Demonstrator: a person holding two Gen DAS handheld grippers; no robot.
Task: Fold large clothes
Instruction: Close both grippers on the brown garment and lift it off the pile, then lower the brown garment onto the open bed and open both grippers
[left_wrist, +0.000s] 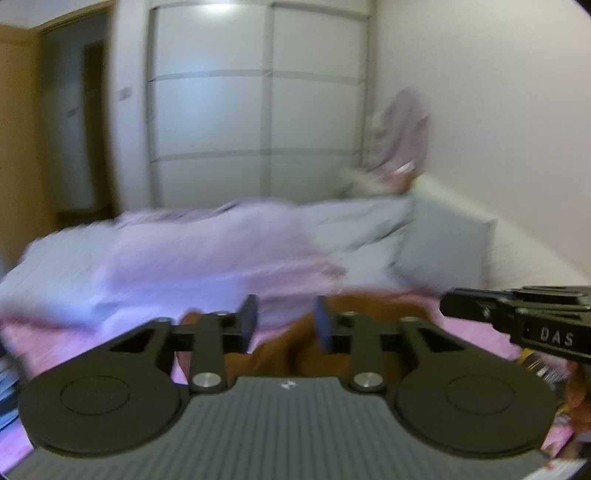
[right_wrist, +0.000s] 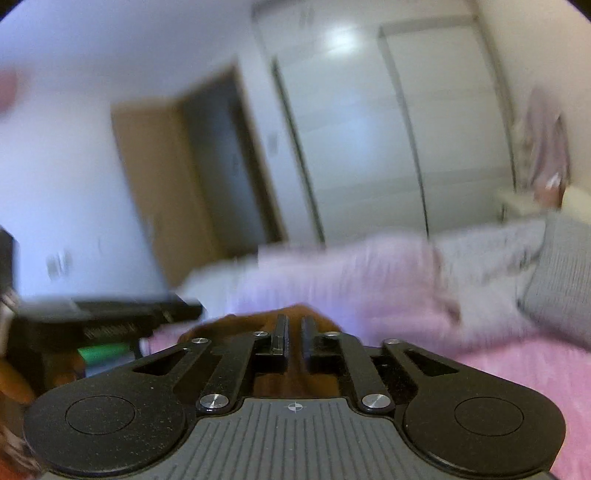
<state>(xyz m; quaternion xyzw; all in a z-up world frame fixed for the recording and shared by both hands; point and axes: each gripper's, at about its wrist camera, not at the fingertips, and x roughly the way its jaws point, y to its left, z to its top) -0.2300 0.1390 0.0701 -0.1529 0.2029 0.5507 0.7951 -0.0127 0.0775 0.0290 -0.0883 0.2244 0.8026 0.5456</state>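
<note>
The left gripper (left_wrist: 284, 319) stands released, nothing between its fingers. The right gripper (right_wrist: 293, 338) shows a narrow gap, also gripping nothing (both views are motion-blurred). A rust-brown cloth garment (left_wrist: 295, 350) lies just beyond both grippers on the pink fuzzy bed cover (right_wrist: 535, 369). Farther back, a pale lilac garment (left_wrist: 207, 251) is spread over the bed beside a grey knitted pillow (left_wrist: 447, 247).

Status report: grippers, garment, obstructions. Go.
Left hand-held gripper open, nothing between its fingers. Right hand-held gripper slightly open, empty. Lilac garment on bed, blurred. Brown cloth below both grippers.
</note>
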